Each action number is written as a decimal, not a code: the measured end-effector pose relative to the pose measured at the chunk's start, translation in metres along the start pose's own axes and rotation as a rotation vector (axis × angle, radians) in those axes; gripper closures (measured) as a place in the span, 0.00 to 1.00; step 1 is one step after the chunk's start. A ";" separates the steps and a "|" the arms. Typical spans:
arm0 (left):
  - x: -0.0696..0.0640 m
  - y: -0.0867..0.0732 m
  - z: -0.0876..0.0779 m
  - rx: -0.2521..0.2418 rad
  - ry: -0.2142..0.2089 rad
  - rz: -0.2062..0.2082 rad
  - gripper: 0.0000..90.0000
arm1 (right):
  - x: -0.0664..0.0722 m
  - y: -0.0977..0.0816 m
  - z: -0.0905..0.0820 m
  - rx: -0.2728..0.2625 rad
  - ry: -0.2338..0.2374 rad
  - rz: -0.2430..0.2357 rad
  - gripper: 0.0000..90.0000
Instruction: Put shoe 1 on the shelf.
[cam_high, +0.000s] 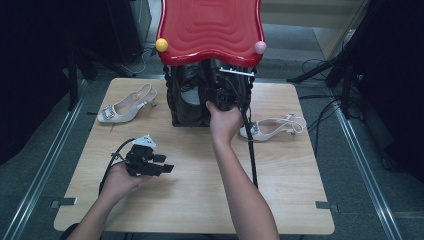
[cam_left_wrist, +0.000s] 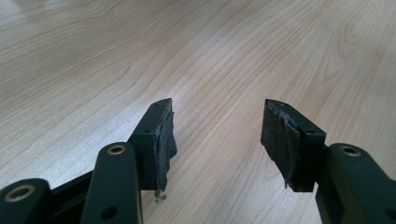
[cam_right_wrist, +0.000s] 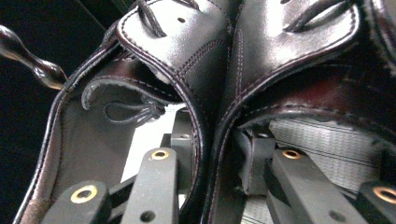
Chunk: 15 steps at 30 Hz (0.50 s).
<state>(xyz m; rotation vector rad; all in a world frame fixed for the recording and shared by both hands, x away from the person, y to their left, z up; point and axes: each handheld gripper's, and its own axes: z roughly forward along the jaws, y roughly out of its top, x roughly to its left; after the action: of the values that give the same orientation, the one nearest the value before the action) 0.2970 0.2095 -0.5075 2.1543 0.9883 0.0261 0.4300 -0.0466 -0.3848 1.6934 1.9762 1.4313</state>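
Note:
A pair of black leather shoes (cam_high: 187, 100) stands on the wooden table (cam_high: 200, 200) under a red-topped rack (cam_high: 210, 25). My right gripper (cam_high: 222, 97) reaches into them from the front. In the right gripper view one jaw sits inside the left shoe (cam_right_wrist: 154, 42) and the other inside the right shoe (cam_right_wrist: 299, 46), with both inner walls between them; the right gripper (cam_right_wrist: 217, 144) stands open, its pads a little off the leather. My left gripper (cam_high: 164, 163) rests low over the table's front left, open (cam_left_wrist: 217, 135) with bare wood between its jaws.
A white slingback heel (cam_high: 125, 107) lies at the table's back left, its mate (cam_high: 272, 127) to the right of the rack. A yellow ball (cam_high: 161, 45) and a pink ball (cam_high: 260, 47) cap the rack's front corners. A black cable trails past my right forearm.

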 end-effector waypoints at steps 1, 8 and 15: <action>0.000 0.000 0.000 -0.001 -0.001 0.000 0.49 | 0.001 -0.001 0.001 0.003 -0.002 -0.006 0.79; 0.000 0.000 -0.001 -0.003 -0.004 -0.002 0.49 | 0.000 -0.006 0.010 0.031 0.048 -0.011 0.72; 0.000 0.000 0.000 -0.006 -0.006 -0.004 0.49 | -0.004 -0.004 0.009 0.041 0.081 0.002 0.69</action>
<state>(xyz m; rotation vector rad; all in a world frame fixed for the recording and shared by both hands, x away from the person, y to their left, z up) 0.2974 0.2097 -0.5077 2.1456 0.9879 0.0204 0.4344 -0.0444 -0.3940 1.6799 2.0590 1.4925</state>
